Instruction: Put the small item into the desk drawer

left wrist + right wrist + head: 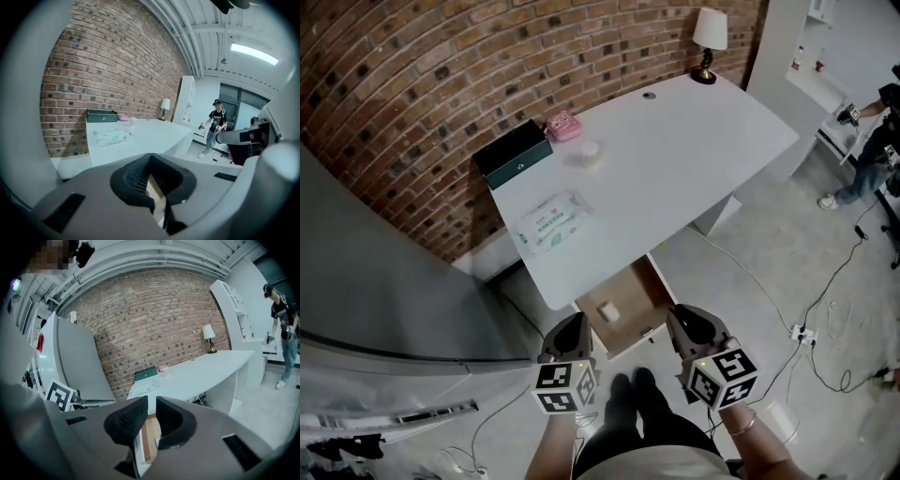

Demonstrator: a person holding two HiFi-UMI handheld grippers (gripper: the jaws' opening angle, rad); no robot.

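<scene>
The desk drawer (637, 286) stands pulled out under the front edge of the white desk (675, 159). A small white item (609, 311) lies on its wooden bottom. Both grippers hang close to my body, short of the drawer and above it. My left gripper (572, 325) (150, 157) has its pads meeting at the tips, with nothing held. My right gripper (689, 316) (151, 401) shows a narrow gap between its pads, also with nothing in it. Behind both pairs of jaws a strip of the drawer's wood (151, 437) shows.
On the desk sit a green box (513, 153), a pink item (563, 126), a small white cup (590, 153), a wipes packet (551, 221) and a lamp (708, 42). A grey cabinet (384, 272) stands left. Cables and a power strip (803, 335) lie on the floor; a person (872, 150) stands far right.
</scene>
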